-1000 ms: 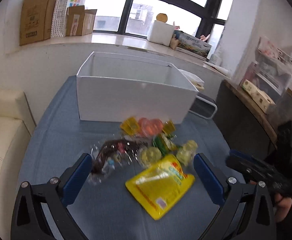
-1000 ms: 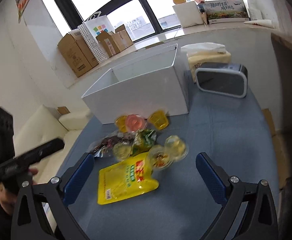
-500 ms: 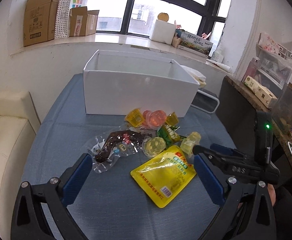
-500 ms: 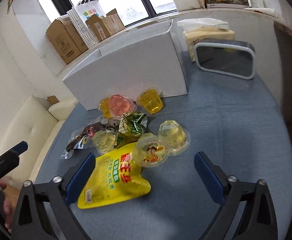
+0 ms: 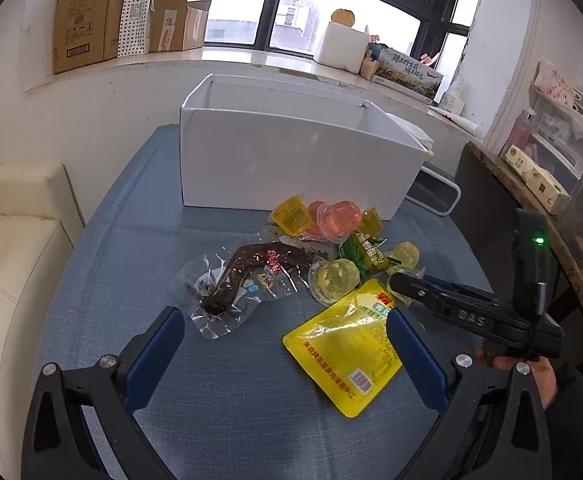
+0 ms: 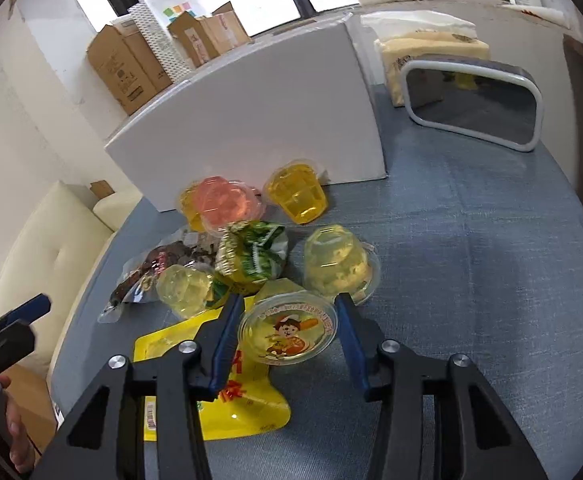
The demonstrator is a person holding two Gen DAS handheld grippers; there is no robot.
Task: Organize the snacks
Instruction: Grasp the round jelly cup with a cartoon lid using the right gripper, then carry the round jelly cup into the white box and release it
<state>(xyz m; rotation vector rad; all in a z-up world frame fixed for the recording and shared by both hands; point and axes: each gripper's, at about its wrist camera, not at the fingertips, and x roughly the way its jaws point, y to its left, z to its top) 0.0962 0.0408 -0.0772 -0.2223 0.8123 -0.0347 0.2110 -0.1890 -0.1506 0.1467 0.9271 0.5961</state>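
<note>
A heap of snacks lies on the blue tabletop point(image 5: 139, 248) in front of an open white box point(image 5: 291, 160) point(image 6: 251, 120). It holds a yellow pouch point(image 5: 343, 352) point(image 6: 243, 404), a clear pack of dark meat point(image 5: 251, 272), a green packet point(image 6: 255, 256), and orange, pink and pale jelly cups point(image 6: 227, 200). My right gripper point(image 6: 287, 299) point(image 5: 411, 284) is closing on a jelly cup with a cartoon lid point(image 6: 287, 332); its blue pads touch the rim on both sides. My left gripper point(image 5: 281, 316) hangs wide open above the pouch's left end and holds nothing.
A white-framed mirror point(image 6: 475, 104) leans at the back right beside tissue packs point(image 6: 423, 44). A cream sofa point(image 5: 7, 264) borders the table's left side. Cardboard boxes point(image 5: 83, 20) sit on the window sill. A cluttered shelf point(image 5: 551, 160) stands to the right.
My right gripper dropped toward the heap and drew its wide-open jaws in around the cartoon-lid cup. In the left wrist view it reached in over the pouch. My left gripper sank slightly.
</note>
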